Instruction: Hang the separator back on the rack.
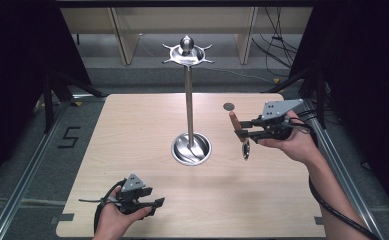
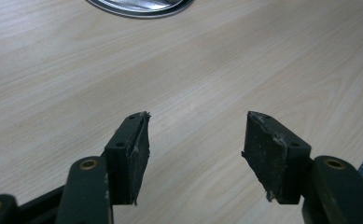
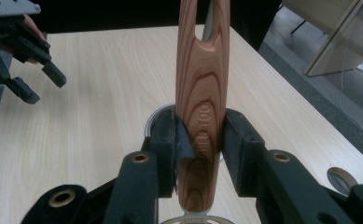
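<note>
ok, right gripper [image 1: 239,131] is up over the right side of the table [image 1: 132,130], jaws clamped on the wooden handle of a utensil [image 1: 234,121]. in the high view the handle end pokes up-left of the jaws and a metal end [image 1: 246,149] hangs below them, near the table surface; can't tell what kind of utensil it is. in the right gripper view the wood handle [image 3: 202,93] runs straight up between both pads, pinched near its rounded end, w/ some stamped lettering on it, unreadable.

left gripper [image 1: 155,205] sits low at the near-left edge of the table, held in the person's left hand [image 1: 113,220], jaws wide apart w/ nothing between them; left gripper view shows bare wood tabletop in the gap.

centre of the table: a steel stand [image 1: 189,100] w/ round dish base [image 1: 191,149], tall pole and a hook ring w/ ball on top [image 1: 186,50]. utensil is just right of the base, not touching. small dark disc [image 1: 228,106] on the table beyond the right gripper.
</note>
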`<state>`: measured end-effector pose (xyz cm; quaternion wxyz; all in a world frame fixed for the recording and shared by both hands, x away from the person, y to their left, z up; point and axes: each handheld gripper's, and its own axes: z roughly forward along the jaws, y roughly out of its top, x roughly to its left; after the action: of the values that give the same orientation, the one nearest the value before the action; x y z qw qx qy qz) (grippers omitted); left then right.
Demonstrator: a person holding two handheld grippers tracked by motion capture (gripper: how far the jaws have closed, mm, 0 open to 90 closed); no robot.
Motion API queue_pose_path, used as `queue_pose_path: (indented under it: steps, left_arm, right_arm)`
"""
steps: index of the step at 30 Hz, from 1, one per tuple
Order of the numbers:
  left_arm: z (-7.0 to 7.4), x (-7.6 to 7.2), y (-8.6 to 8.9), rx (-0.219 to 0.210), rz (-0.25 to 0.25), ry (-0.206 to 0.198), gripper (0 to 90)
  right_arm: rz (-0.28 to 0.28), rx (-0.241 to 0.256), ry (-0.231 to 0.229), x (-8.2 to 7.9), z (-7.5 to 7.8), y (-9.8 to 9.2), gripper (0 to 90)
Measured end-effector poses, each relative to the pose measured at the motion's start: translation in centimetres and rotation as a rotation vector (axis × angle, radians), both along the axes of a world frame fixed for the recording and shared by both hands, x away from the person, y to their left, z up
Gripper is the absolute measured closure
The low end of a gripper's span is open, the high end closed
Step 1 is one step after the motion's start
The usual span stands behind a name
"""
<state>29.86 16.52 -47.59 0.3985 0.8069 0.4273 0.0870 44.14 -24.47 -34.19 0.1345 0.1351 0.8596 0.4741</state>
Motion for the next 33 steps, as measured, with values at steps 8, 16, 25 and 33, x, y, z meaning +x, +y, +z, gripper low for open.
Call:
queue_pose_path:
  steps: [8, 16, 25, 33]
  left_arm:
    - [0.0, 0.0, 0.0, 0.001, 0.001, -0.003, 39.6]
    - [0.0, 0.0, 0.1, 0.012, 0.000, -0.005, 39.6]
    - [0.0, 0.0, 0.0, 0.013, 0.004, -0.008, 39.6]
    - [0.0, 0.0, 0.1, 0.010, -0.001, -0.005, 39.6]
  right_arm:
    - [0.002, 0.033, -0.006, 0.4, 1.1, 0.1, 68.6]
    - [0.010, 0.044, -0.022, 0.7, 1.9, 0.2, 68.6]
    - [-0.004, 0.060, -0.038, 0.9, 2.7, 0.2, 68.5]
    - [-0.011, 0.079, -0.031, 1.0, 3.3, 0.4, 68.5]
